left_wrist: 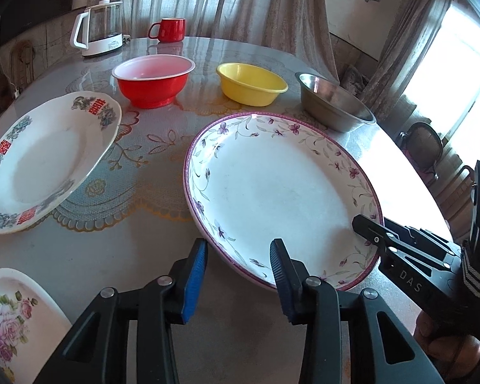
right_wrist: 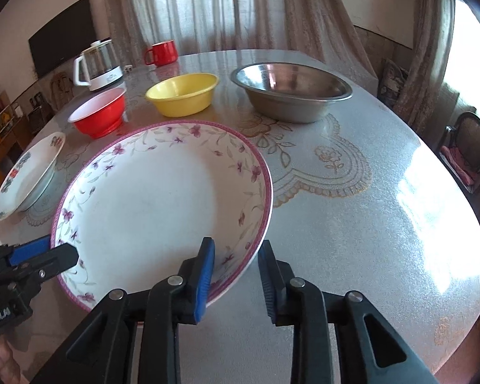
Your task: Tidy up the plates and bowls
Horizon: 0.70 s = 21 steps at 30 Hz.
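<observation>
A large white plate with a purple flowered rim (left_wrist: pixel 272 185) (right_wrist: pixel 150 198) lies near the table's front edge. My left gripper (left_wrist: pixel 240 249) straddles its near left rim, one pad under the outer wall and one finger on the inside. The right wrist view shows it (right_wrist: pixel 57 249) clamped there. My right gripper (right_wrist: pixel 236 249) pinches the near right rim the same way, and in the left wrist view it (left_wrist: pixel 372 233) bites the edge. Behind stand a red bowl (left_wrist: pixel 153 83), a yellow bowl (left_wrist: pixel 251 84) and a steel bowl (left_wrist: pixel 332 105).
A white plate with red characters (left_wrist: pixel 44 160) lies to the left, a rose-patterned plate (left_wrist: pixel 16 313) at the near left corner. A glass kettle (left_wrist: pixel 99 28) and a red mug (left_wrist: pixel 169 30) stand at the back of the round table (right_wrist: pixel 368 224). Chairs (right_wrist: pixel 470 147) stand to the right.
</observation>
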Motion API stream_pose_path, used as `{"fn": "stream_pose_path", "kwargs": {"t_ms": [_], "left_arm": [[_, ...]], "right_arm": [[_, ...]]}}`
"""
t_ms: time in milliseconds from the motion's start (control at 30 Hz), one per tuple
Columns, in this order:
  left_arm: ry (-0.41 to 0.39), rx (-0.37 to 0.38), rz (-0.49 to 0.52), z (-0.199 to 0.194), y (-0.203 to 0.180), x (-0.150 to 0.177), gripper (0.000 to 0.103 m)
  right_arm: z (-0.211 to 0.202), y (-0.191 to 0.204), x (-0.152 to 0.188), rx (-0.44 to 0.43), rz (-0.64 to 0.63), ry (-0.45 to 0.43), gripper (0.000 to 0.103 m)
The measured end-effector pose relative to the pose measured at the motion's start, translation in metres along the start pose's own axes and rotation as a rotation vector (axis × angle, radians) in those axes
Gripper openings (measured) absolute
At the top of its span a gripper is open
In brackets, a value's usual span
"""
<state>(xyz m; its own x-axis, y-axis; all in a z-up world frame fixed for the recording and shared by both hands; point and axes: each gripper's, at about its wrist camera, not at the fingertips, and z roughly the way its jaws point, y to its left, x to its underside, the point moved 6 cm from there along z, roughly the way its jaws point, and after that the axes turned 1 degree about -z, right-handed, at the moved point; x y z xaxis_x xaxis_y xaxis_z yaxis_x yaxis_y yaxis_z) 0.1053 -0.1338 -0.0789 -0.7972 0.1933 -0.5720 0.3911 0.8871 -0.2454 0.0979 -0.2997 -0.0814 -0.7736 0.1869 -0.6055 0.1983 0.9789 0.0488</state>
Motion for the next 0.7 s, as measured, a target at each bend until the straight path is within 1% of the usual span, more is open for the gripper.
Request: {"fn": "stream_pose_path", "kwargs": {"t_ms": [67, 167, 267, 400, 500, 567, 700], "left_arm": [[-0.003, 0.006, 0.006, -0.003, -0.001, 0.003, 0.039], [-0.013, -0.017, 0.012, -0.004, 0.001, 0.003, 0.039], [-0.011, -0.020, -0.022, -0.003, 0.009, -0.002, 0.040], [-0.012, -0.014, -0.075, -0.006, 0.022, -0.005, 0.040], [-0.019, -0.023, -0.103, -0.009, 0.031, -0.005, 0.041], [-0.021, -0.020, -0.095, -0.011, 0.030, -0.005, 0.042], [-0.027, -0.017, -0.078, -0.011, 0.028, -0.002, 0.042]], "right_arm": [[0.002, 0.002, 0.002, -0.016, 0.002, -0.001, 0.028], [0.003, 0.003, 0.001, -0.023, 0.002, -0.002, 0.028], [0.001, 0.006, 0.001, -0.053, 0.017, 0.007, 0.028], [-0.003, 0.013, 0.000, -0.089, 0.048, -0.004, 0.028], [-0.005, 0.024, -0.003, -0.115, 0.031, -0.017, 0.029], [0.001, 0.030, 0.000, -0.113, 0.007, 0.010, 0.030], [0.003, 0.028, 0.000, -0.117, 0.012, 0.011, 0.031]]}}
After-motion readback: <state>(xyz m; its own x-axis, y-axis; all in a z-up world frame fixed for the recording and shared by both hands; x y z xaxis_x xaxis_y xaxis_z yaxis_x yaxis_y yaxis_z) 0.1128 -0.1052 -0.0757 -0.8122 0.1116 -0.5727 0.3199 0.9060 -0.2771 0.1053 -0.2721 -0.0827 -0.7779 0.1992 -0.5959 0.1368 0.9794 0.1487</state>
